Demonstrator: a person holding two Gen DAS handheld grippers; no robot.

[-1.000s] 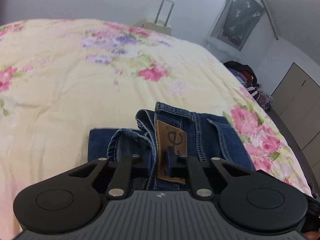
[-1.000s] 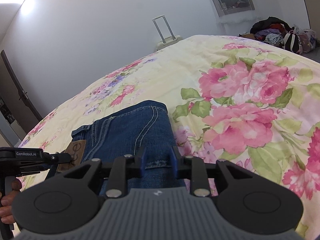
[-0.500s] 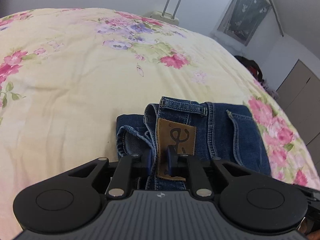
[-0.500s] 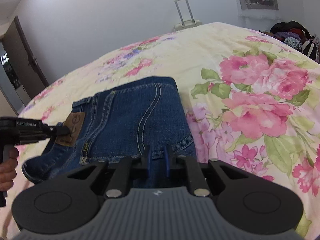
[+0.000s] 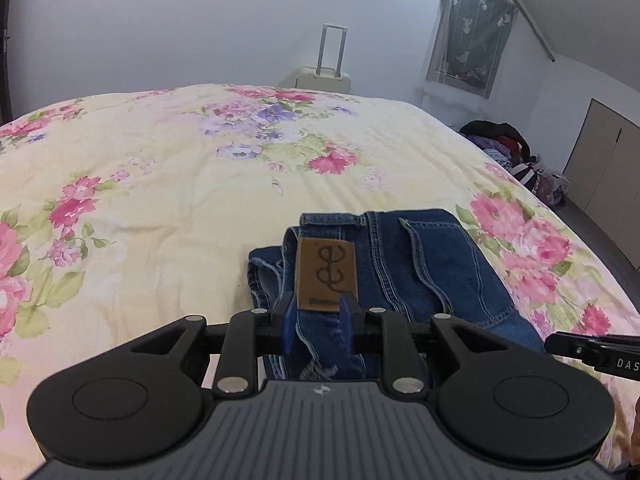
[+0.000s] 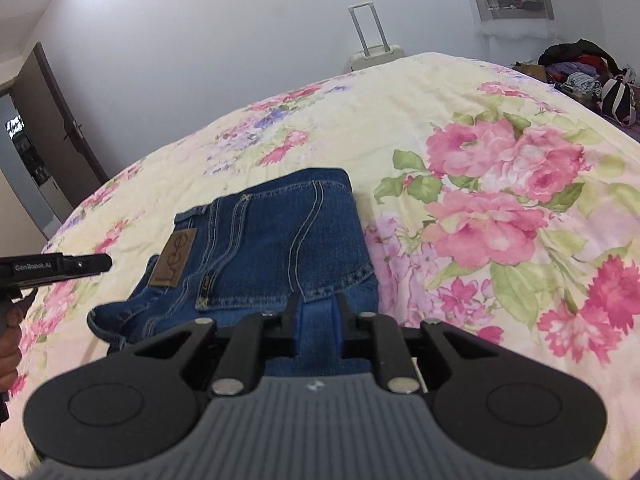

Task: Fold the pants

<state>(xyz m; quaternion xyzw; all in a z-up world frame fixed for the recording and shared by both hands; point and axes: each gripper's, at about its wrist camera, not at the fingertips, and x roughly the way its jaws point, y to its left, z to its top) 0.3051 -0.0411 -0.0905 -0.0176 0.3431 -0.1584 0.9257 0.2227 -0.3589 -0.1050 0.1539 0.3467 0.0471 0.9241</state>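
Observation:
Dark blue jeans point(image 5: 432, 272) point(image 6: 272, 240) lie folded into a compact bundle on the floral bed cover point(image 5: 160, 180), brown leather patch point(image 5: 326, 274) facing up. My left gripper point(image 5: 318, 308) hovers just short of the waistband end. Its jaws are opening and the denim shows behind the gap, not pinched. In the right wrist view the left gripper point(image 6: 106, 263) stands clear of the cloth. My right gripper point(image 6: 318, 308) hangs over the near pocket edge, jaws opening, with denim below them and nothing gripped. Its tip point(image 5: 550, 343) shows beside the bundle's right corner.
A cream suitcase point(image 5: 320, 76) point(image 6: 376, 54) stands against the far wall beyond the bed. A heap of clothes and bags point(image 5: 508, 148) point(image 6: 580, 68) lies on the floor at the right. A dark door point(image 6: 52, 128) is at the left, cupboards point(image 5: 608, 168) at the right.
Both grippers let go of the jeans and drew back from them, their jaws widening. The folded bundle stays on the bed.

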